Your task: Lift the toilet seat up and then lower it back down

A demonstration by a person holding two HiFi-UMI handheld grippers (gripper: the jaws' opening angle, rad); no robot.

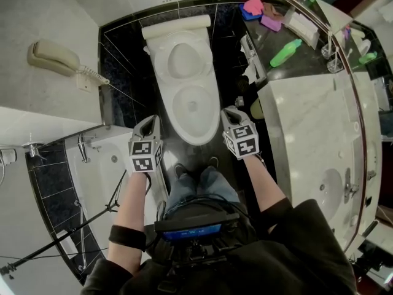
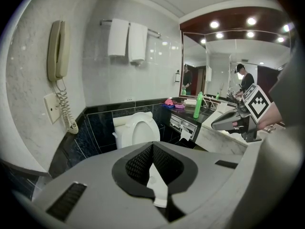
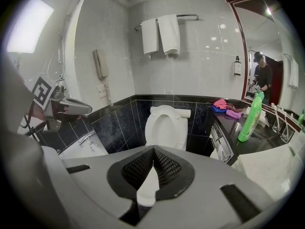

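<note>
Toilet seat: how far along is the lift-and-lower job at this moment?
Done, apparently: the toilet seat stands raised against the tank, so the lift looks complete. In hand: nothing; the left gripper and right gripper are both shut and empty, held short of the bowl. Left: lowering the seat back onto the bowl.

Recessed ceiling spotlights (image 2: 214,25) light the bathroom brightly and evenly, leaving soft highlights on the glossy wall tiles (image 3: 209,46). A blown-out white panel (image 3: 29,24) glares at the right gripper view's upper left. Both gripper views bulge fisheye-style, with black vignetted corners.
</note>
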